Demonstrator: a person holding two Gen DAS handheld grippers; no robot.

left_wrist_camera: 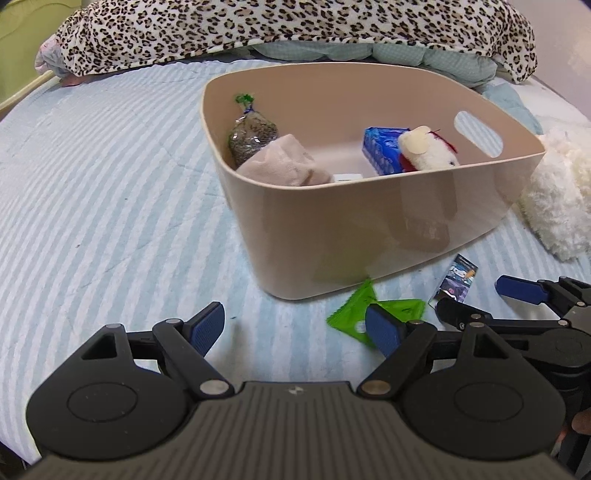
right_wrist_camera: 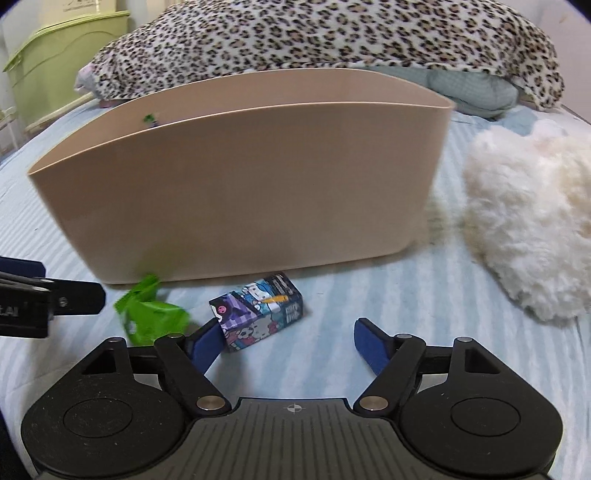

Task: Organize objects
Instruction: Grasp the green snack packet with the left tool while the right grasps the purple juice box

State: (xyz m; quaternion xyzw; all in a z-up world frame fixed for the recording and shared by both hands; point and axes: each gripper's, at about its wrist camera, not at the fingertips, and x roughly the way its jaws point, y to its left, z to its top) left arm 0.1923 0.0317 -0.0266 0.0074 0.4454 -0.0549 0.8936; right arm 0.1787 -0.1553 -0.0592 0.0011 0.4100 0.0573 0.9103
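A beige plastic bin (left_wrist_camera: 369, 236) stands on the striped bed; it also shows in the right wrist view (right_wrist_camera: 236, 192). Inside lie a bag of seeds (left_wrist_camera: 251, 136), a beige cloth (left_wrist_camera: 284, 162), a blue packet (left_wrist_camera: 382, 149) and a white plush toy (left_wrist_camera: 428, 149). In front of the bin lie a green wrapper (left_wrist_camera: 354, 314) (right_wrist_camera: 151, 314) and a small cartoon box (right_wrist_camera: 258, 314) (left_wrist_camera: 456, 282). My left gripper (left_wrist_camera: 295, 328) is open, its right finger over the green wrapper. My right gripper (right_wrist_camera: 288, 343) is open, its left finger touching the cartoon box.
A white fluffy plush (right_wrist_camera: 528, 229) lies right of the bin. A leopard-print blanket (left_wrist_camera: 295, 26) is piled behind it. A green plastic cabinet (right_wrist_camera: 55, 55) stands beyond the bed at far left. The right gripper (left_wrist_camera: 491, 302) shows beside the left one.
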